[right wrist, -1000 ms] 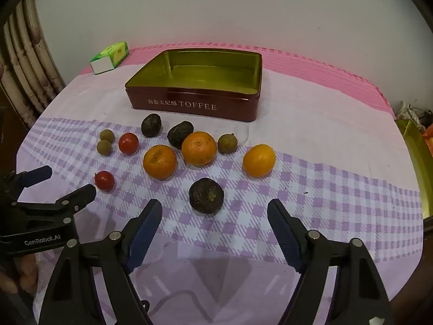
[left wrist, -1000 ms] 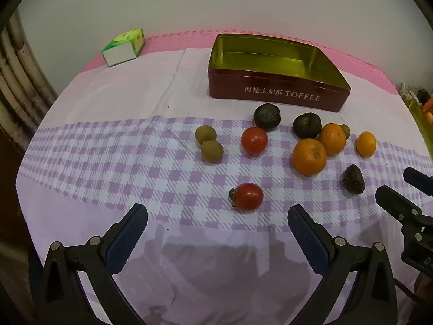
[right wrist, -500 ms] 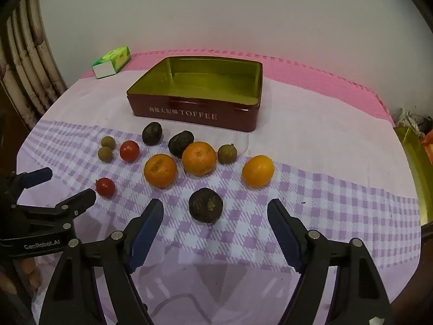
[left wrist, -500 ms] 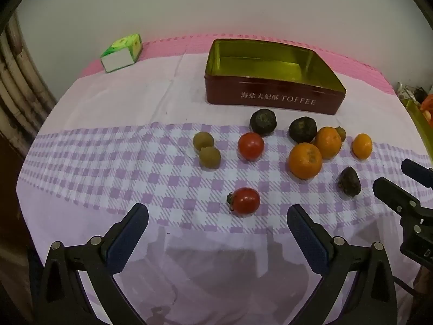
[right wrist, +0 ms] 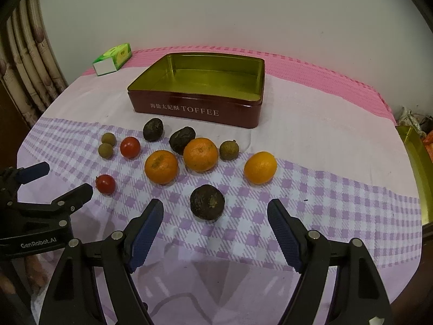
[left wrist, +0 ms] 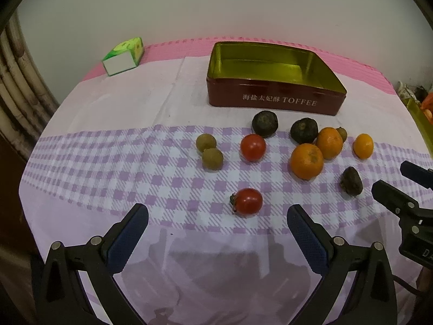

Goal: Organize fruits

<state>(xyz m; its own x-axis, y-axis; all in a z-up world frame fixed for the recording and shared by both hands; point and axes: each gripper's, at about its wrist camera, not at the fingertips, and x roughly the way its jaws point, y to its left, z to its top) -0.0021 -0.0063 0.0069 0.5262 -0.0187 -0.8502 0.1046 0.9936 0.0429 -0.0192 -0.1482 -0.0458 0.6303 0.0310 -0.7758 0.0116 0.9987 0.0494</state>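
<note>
An open red toffee tin [left wrist: 273, 100] [right wrist: 197, 108] with a gold inside stands empty at the back of the table. In front of it lie loose fruits: two red tomatoes [left wrist: 247, 201] [right wrist: 105, 184], three oranges [left wrist: 307, 160] [right wrist: 161, 166], dark wrinkled fruits [left wrist: 351, 181] [right wrist: 207, 202] and small brown-green longans [left wrist: 212, 159] [right wrist: 105, 150]. My left gripper [left wrist: 217, 230] is open just short of the near tomato. My right gripper [right wrist: 215, 233] is open just short of the nearest dark fruit. Neither holds anything.
A green and white carton [left wrist: 123, 55] [right wrist: 113, 59] lies at the back left. A gold tin edge [right wrist: 418, 168] sits off the table's right side. Bamboo-like poles [right wrist: 24, 65] stand at the left. The cloth-covered table edge is close below both grippers.
Both views have tilted and pulled back slightly, so the tin and fruits sit lower and a little farther off. Both grippers stay open; no fruit has moved.
</note>
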